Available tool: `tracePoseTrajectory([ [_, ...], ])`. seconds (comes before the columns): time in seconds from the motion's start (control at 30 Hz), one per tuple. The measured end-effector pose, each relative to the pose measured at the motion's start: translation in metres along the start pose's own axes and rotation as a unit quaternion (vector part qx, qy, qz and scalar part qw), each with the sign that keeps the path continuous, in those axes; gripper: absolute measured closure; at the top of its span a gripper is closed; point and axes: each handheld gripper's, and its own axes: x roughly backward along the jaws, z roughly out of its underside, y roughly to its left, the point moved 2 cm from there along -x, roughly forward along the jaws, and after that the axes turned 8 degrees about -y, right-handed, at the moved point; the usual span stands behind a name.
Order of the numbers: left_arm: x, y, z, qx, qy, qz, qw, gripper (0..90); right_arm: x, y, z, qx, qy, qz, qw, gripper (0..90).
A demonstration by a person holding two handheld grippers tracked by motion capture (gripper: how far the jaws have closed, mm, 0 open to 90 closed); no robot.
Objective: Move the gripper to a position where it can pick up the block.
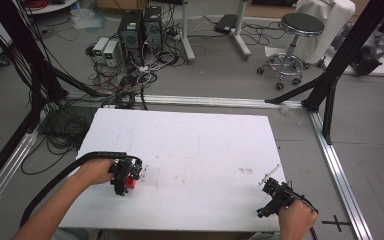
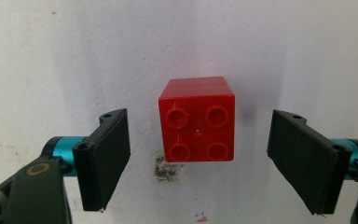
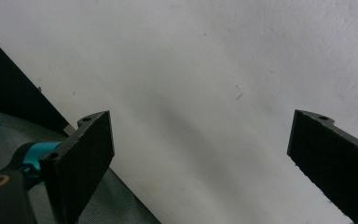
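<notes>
Where the person's forearms come in at the bottom of the high view, the left gripper (image 1: 126, 175) is held over the near left part of the white table (image 1: 195, 145), and the right gripper (image 1: 275, 192) is held at the near right corner. In that view the red block (image 1: 130, 183) is seen as a small red patch under the left gripper. Its four studs and square top are made plain in the left gripper view, where the red block (image 2: 197, 120) is set on the table between the two black pads (image 2: 106, 156), well apart from each; the jaws are spread wide and nothing is grasped. A dark smudge (image 2: 168, 169) is seen just beside the block's near edge. In the right gripper view the pads (image 3: 81, 161) are likewise spread wide over bare table at its edge. Farther off, computer towers (image 1: 141, 27) and a stool (image 1: 300, 25) are seen on the floor.
</notes>
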Motion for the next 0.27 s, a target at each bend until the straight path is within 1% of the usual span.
tracePoseTrajectory([
  [0.03,-0.0001,0.0005,-0.0001,-0.001,0.001,0.001,1.0,21.5,0.0,0.0,0.0,0.0,0.0,0.0,1.0,6.3],
  [0.1,-0.0004,0.0011,-0.0002,0.0,0.0,-0.003,1.0,21.5,-0.0001,0.0,0.0001,-0.001,0.001,0.0,1.0,6.4],
  [0.27,-0.0007,0.0009,-0.0005,0.0,0.004,0.0,1.0,21.5,0.0001,0.0,0.0001,-0.002,0.0,-0.001,1.0,6.3],
])
